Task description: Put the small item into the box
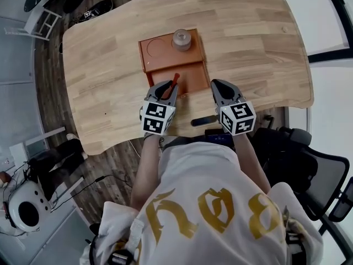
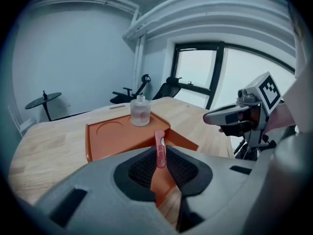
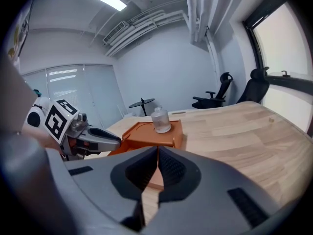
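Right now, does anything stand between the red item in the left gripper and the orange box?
Nothing visible does. The left gripper, shut on the small red item, is at the near compartment of the orange box; the glass bottle stands at the far corner.

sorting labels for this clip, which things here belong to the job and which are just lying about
Job:
small red tool, held in the shut left claw
orange box on the wooden table

Lying about:
glass bottle, standing at the box's far corner
office chair
cymbal
right claw, shut and empty
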